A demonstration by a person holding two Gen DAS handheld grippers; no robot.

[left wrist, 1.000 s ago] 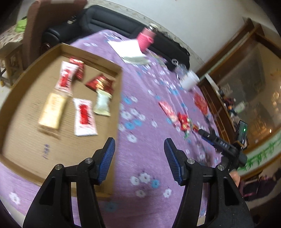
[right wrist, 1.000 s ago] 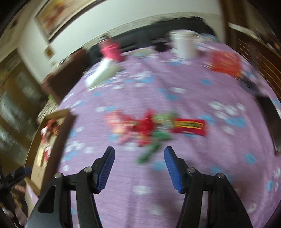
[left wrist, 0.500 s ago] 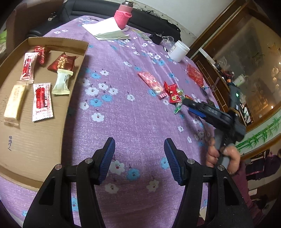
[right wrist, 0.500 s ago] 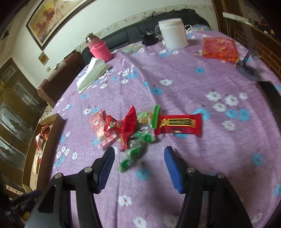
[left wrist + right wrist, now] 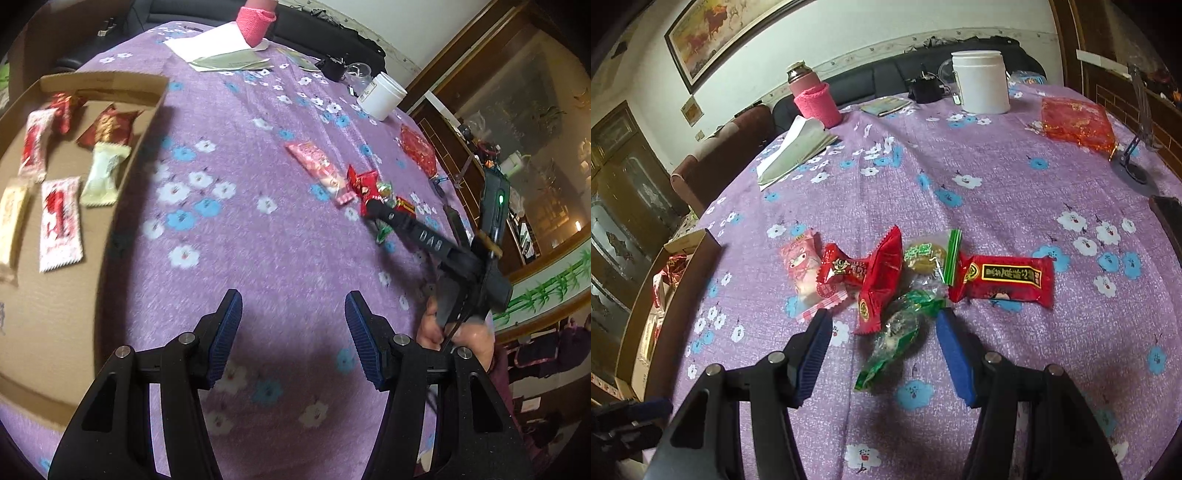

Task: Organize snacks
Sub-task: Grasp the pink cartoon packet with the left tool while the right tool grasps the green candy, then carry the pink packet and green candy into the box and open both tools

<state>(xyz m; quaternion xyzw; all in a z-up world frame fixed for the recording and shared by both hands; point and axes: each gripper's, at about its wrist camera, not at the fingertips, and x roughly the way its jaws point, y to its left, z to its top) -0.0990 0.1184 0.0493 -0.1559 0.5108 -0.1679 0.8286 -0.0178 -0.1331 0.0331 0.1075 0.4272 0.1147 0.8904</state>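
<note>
Both my tongs have dropped closer: left tongs empty, right tongs parted around the green snack. Six snacks fill the box; six wait.

Right gripper: jaws apart, blue pads on either side of a green-wrapped candy, not pressing it. Beyond, on the purple floral tablecloth, a cluster: pink snack packet, small red packet, tall red packet, clear green-labelled sweet, long red bar. Far side: white jar, pink-sleeved flask, red foil bag. Cardboard tray at left edge.
</note>
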